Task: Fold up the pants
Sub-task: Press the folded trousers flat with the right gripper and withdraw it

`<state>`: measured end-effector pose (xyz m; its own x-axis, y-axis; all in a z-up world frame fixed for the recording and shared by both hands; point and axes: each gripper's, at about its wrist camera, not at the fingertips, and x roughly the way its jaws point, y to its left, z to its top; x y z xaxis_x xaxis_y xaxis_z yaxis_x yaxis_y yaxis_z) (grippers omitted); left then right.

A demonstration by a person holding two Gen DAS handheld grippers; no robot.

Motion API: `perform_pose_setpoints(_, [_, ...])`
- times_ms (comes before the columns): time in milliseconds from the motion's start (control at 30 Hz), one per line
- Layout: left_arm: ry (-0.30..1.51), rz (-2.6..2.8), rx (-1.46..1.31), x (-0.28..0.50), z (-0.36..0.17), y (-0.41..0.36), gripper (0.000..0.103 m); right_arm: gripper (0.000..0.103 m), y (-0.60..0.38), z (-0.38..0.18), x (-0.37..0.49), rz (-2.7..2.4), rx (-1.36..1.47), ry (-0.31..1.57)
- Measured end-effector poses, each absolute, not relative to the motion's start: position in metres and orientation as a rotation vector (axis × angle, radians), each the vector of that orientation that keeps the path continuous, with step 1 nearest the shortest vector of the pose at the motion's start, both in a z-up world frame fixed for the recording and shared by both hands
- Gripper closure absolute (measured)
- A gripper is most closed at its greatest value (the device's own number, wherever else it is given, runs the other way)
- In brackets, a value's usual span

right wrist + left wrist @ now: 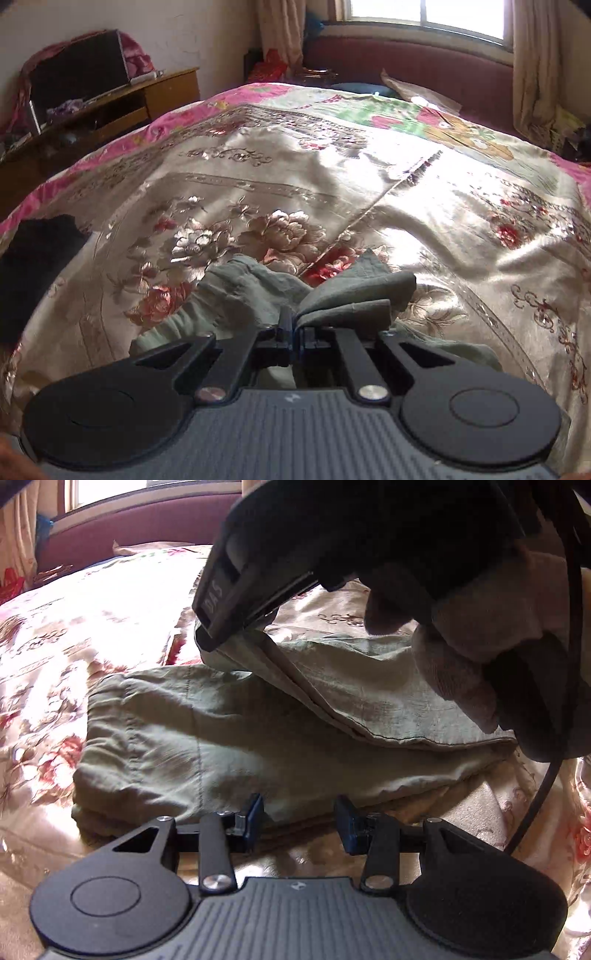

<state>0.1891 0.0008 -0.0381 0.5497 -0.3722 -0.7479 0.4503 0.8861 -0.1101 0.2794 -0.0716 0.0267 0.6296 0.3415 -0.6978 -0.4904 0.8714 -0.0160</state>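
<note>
Right gripper clamps the pants hem; left gripper hangs half-open, holding nothing

So the bed is what I'm working on, covered by a shiny cream satin bedspread with embroidered red and pink peonies and a bright pink border along the far edges. Lying right on it are the grey-green pants, already doubled over, lower layers flat on the cover near my side. There's a dark piece of cloth sitting on the spread off to the left. Up by the maroon headboard a crumpled tan sheet lies on the cover
</note>
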Motion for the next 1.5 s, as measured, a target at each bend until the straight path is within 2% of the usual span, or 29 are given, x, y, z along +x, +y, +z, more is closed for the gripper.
perform_pose_setpoints(233, [0.88, -0.429, 0.05, 0.177, -0.05, 0.032, 0.046, 0.097, -0.003, 0.0, 0.243, 0.584, -0.542, 0.659])
perform_pose_setpoints(333, [0.874, -0.426, 0.039, 0.173, -0.048, 0.036, 0.046, 0.096, 0.013, -0.011, 0.239, 0.585, -0.612, 0.683])
perform_pose_setpoints(433, [0.865, -0.425, 0.046, 0.169, -0.045, 0.038, 0.046, 0.091, 0.016, -0.013, 0.233, 0.599, -0.619, 0.686])
perform_pose_setpoints(500, [0.862, -0.427, 0.049, 0.164, -0.042, 0.041, 0.046, 0.077, 0.018, -0.01, 0.228, 0.603, -0.627, 0.664])
perform_pose_setpoints(733, [0.856, -0.413, 0.085, 0.147, -0.03, 0.059, 0.046, 0.077, 0.001, 0.005, 0.211, 0.656, -0.664, 0.609])
perform_pose_setpoints(933, [0.726, -0.357, 0.104, 0.164, 0.008, 0.078, 0.046, 0.076, -0.065, 0.019, 0.235, 0.464, -0.428, 0.748])
perform_pose_setpoints(1100, [0.616, -0.384, 0.117, 0.225, 0.017, 0.052, 0.046, 0.075, -0.122, 0.002, 0.266, 0.254, -0.268, 0.814])
perform_pose_setpoints(1367, [0.782, -0.368, 0.214, 0.28, -0.044, 0.023, 0.046, 0.076, -0.219, -0.034, 0.305, 0.024, -0.028, 0.922])
perform_pose_setpoints(1500, [0.809, -0.342, 0.218, 0.274, -0.046, 0.033, 0.045, 0.079, -0.245, -0.034, 0.298, 0.01, 0.0, 0.927])
